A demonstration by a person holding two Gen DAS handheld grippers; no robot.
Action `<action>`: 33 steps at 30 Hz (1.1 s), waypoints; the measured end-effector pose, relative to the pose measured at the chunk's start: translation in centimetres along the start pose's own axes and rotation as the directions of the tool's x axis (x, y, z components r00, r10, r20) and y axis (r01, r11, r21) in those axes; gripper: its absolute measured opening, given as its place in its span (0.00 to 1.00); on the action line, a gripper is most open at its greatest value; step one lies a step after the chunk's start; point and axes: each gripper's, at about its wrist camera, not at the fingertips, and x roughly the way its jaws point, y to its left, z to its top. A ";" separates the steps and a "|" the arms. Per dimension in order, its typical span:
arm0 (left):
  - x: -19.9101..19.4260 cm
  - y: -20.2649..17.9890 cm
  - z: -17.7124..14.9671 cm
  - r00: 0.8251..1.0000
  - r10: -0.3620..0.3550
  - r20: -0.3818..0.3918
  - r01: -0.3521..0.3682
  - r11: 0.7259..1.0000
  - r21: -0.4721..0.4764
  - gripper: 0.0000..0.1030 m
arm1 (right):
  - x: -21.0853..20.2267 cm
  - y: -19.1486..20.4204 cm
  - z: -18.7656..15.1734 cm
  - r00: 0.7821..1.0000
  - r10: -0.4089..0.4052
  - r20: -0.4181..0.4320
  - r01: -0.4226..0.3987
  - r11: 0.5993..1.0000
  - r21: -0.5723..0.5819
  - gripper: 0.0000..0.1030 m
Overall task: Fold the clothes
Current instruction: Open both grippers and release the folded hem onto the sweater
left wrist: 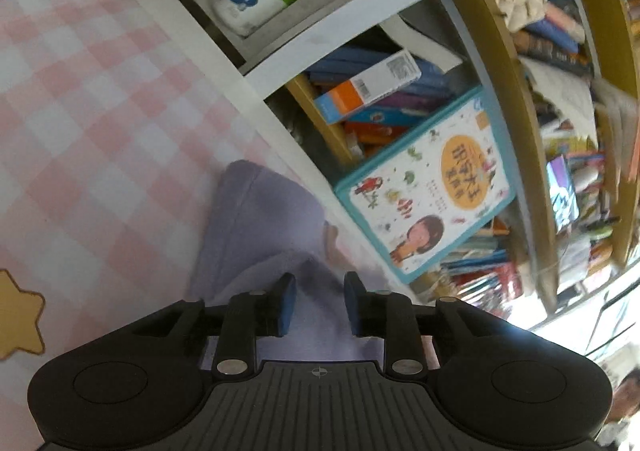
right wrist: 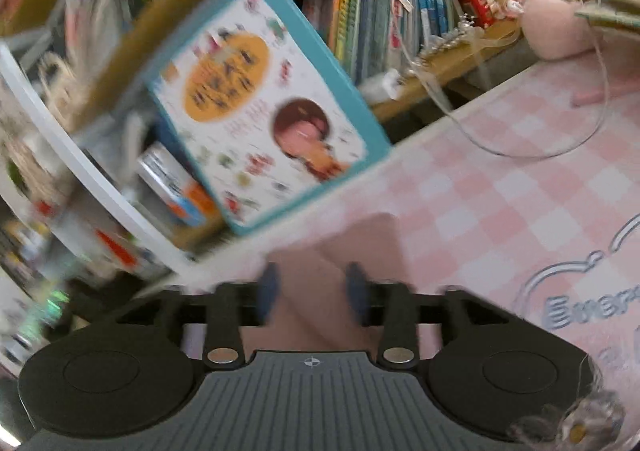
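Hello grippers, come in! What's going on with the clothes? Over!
Left gripper open over the purple cloth. Right gripper open over a pinkish cloth, view blurred. Both on the pink checked cover. Teal-edged book close by the edge.

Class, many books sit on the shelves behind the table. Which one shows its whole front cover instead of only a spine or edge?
The teal-bordered picture book, leaning tilted against the shelf at the table's edge. Its white cover with an orange circle faces outward; the others show only spines or edges.
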 end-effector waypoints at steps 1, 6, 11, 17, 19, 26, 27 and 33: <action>-0.4 -0.3 0.0 1.000 0.011 0.009 -0.011 0.999 0.031 0.33 | -0.1 0.0 -0.2 1.000 -0.013 0.001 0.013 1.000 -0.026 0.42; -2.8 -3.1 -0.5 0.987 0.106 0.123 -0.139 0.943 0.303 0.47 | -2.6 0.7 -0.9 1.000 -0.005 0.030 0.010 0.986 -0.168 0.42; -2.1 -6.7 -3.7 0.937 0.276 0.213 -0.346 0.652 0.674 0.47 | -4.3 3.9 -2.3 0.995 -0.081 0.059 0.099 0.867 -0.489 0.42; 1.0 -8.0 -3.8 0.904 0.346 0.253 -0.401 0.475 0.783 0.48 | -1.1 7.0 -4.0 0.974 -0.206 0.093 0.205 0.631 -0.749 0.55; 2.1 -7.7 -2.8 0.894 0.368 0.255 -0.418 0.484 0.769 0.48 | 0.8 7.4 -4.2 0.968 -0.238 0.081 0.208 0.573 -0.793 0.55; 4.6 -5.7 0.9 0.890 0.399 0.220 -0.437 0.611 0.660 0.60 | 2.8 3.4 1.2 0.919 -0.374 0.127 0.377 0.734 -0.565 0.54; 4.4 -5.0 1.5 0.901 0.384 0.201 -0.420 0.664 0.618 0.60 | 2.9 2.7 1.5 0.918 -0.383 0.101 0.374 0.754 -0.540 0.53; 1.7 -4.9 1.9 0.925 0.292 0.243 -0.380 0.712 0.591 0.58 | 0.4 2.2 1.3 0.935 -0.334 0.117 0.345 0.788 -0.509 0.52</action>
